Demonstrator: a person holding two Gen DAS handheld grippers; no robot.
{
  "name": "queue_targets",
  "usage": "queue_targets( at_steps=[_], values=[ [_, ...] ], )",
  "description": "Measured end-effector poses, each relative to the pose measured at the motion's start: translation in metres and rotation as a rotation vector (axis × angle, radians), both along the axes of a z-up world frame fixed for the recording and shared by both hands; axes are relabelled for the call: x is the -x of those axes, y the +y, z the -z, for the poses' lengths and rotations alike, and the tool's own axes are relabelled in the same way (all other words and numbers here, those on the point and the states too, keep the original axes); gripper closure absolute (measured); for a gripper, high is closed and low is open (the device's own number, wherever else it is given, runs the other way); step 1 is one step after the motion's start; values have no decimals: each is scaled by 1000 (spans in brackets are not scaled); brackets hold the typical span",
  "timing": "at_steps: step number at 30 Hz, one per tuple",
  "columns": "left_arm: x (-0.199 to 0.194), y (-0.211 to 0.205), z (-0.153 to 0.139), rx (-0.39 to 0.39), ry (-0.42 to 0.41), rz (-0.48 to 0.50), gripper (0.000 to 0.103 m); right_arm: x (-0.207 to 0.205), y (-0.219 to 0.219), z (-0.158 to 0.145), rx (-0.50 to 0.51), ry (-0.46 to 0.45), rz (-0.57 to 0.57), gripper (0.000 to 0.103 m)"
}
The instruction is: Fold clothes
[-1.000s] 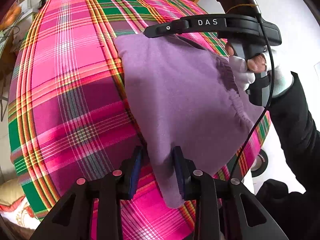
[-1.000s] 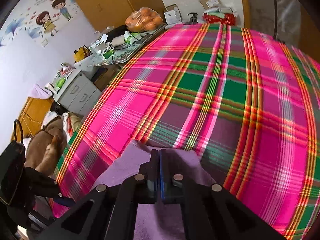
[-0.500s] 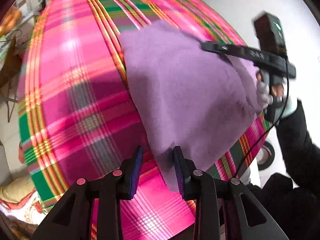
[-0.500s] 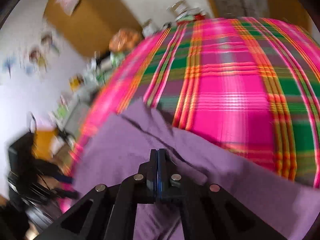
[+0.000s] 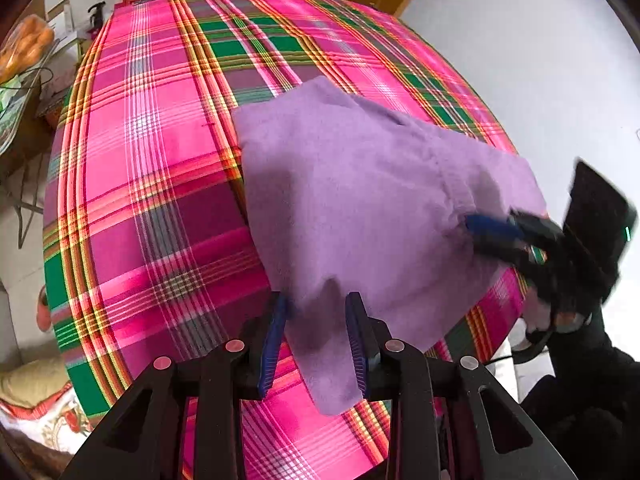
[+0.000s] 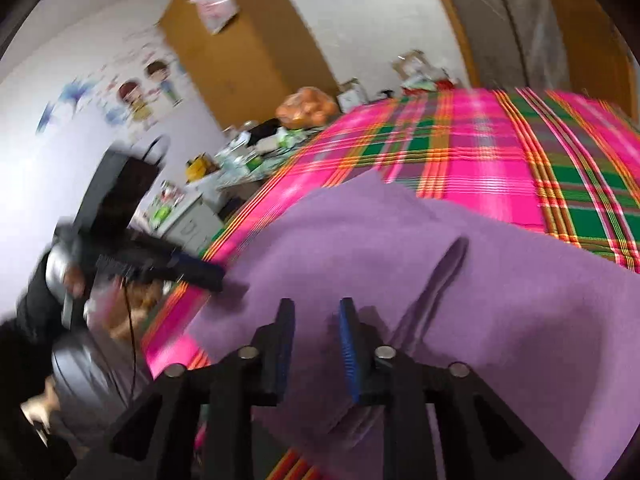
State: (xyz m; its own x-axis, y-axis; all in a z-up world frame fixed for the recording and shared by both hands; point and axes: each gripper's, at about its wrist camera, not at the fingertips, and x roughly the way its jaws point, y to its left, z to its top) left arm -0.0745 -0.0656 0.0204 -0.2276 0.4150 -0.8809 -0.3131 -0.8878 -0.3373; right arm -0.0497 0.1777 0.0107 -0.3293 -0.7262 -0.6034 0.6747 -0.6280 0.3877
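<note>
A purple fleece garment point(image 5: 360, 208) lies doubled over on the pink and green plaid tablecloth point(image 5: 152, 184). My left gripper point(image 5: 316, 304) stands over its near corner, fingers apart, with that corner lying loosely between them. In the right wrist view the left gripper point(image 6: 212, 276) is blurred at the cloth's left edge. My right gripper point(image 6: 316, 320) hangs over the purple garment point(image 6: 400, 272); its jaws are opening and the pads press on nothing. From the left wrist view the right gripper point(image 5: 474, 234) sits at the garment's right edge, held by a gloved hand point(image 5: 536, 316).
The table edge curves close on the near and right sides, with pale floor point(image 5: 540, 80) beyond. A bag of oranges point(image 6: 306, 106) and a cluttered side table point(image 6: 248, 156) stand past the far left. A dark sleeve point(image 5: 580, 400) fills the lower right.
The right gripper swept from the garment's far edge to its near right edge, drawing the cloth over itself, then its jaws parted. The left gripper stayed put.
</note>
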Motion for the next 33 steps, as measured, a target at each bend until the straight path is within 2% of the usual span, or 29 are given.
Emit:
queue_targets(
  at_steps=[3,5,9,14,18,19,20,22,25,29,33],
  values=[
    [7,2,3,2,3,-11,72,-20,-8,7,-72,28,-42,80],
    [13,7,5,8,2,-13,72,-32,-12,12,-130,87,-54,84],
    [9,8,8,45,-12,12,72,-43,-17,12,-198,144,-53,84],
    [-4,6,15,108,-27,74,72,-38,-1,-4,-150,133,27,88],
    [-7,-3,14,109,-29,86,72,-14,0,0,-154,90,76,88],
    [-7,-4,14,107,-30,86,72,-8,-1,5,-169,75,87,91],
    [-8,-7,14,106,-33,85,72,-2,0,9,-172,60,103,103],
    [-9,-10,13,101,-33,82,72,14,11,9,-123,14,154,103],
    [-9,-23,1,70,2,53,72,23,24,0,-102,8,227,100],
    [4,-33,-19,14,86,-15,72,30,20,-14,-40,35,217,98],
    [22,-34,-34,-8,192,-72,71,58,4,-8,-58,14,238,97]
  ],
)
